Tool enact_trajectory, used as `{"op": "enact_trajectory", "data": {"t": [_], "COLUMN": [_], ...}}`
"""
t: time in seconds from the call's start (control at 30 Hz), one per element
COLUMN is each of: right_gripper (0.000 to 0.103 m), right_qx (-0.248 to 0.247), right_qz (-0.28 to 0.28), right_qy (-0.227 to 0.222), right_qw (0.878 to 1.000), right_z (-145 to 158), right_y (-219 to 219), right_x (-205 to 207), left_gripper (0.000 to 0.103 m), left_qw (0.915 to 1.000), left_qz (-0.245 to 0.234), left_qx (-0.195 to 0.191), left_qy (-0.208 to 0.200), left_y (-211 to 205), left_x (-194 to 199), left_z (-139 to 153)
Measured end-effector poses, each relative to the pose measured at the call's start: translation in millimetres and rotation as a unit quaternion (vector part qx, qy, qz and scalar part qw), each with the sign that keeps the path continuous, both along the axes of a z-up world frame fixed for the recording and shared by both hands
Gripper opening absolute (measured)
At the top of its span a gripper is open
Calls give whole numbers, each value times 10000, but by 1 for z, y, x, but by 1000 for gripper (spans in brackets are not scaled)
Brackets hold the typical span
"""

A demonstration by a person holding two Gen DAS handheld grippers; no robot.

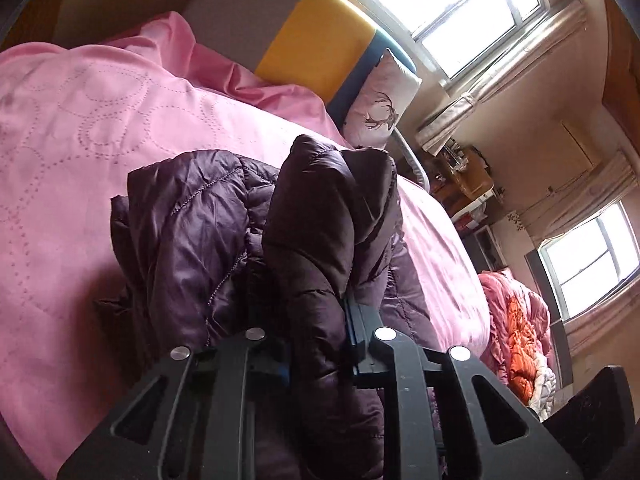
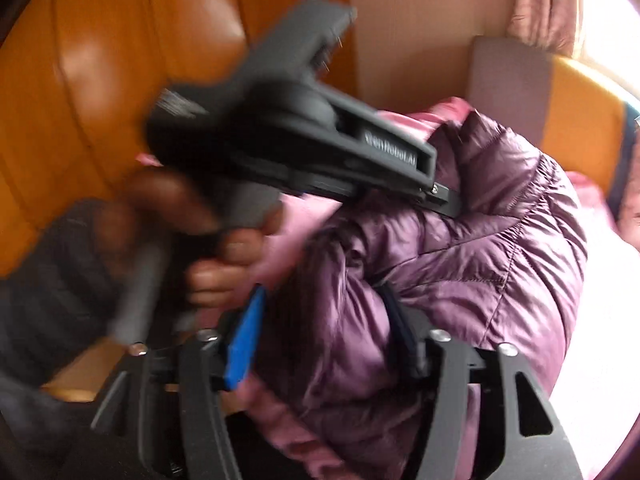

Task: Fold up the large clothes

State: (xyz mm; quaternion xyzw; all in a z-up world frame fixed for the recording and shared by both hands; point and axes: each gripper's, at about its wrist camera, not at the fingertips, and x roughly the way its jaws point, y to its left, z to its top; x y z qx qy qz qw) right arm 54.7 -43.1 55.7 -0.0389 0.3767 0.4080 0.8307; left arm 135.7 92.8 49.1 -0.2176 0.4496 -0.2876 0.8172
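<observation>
A bed covered by a pink quilted spread carries a dark purple puffer jacket, bunched in a heap near the bed's right edge. At the head end a white cushion with a deer print leans against the grey, yellow and teal headboard, by the far right corner
</observation>
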Motion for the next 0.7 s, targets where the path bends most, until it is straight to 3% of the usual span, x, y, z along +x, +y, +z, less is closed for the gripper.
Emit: {"op": "enact_trajectory", "data": {"t": [0.13, 0.3, 0.6, 0.7], "right_gripper": [60, 55, 56, 54], "right_qx": [787, 311, -394, -657], "right_qz": [-271, -889, -504, -300], "right_qy": [330, 361, 149, 68], "right_qw": [9960, 9949, 9978, 9974], "right_z": [19, -1, -42, -61], "right_y": [-76, -120, -91, -78], "right_x": [3, 17, 28, 28], "left_gripper": [16, 15, 14, 19], "left_qw": [10000, 9999, 9942, 9842], "left_qz": [-32, 50, 702, 1098], "left_qx": [64, 148, 641, 1283], "left_qy": [-22, 16, 498, 530], "left_y": [3, 9, 50, 60], "left_x": [-1, -3, -32, -46], "left_z": [10, 11, -15, -40]}}
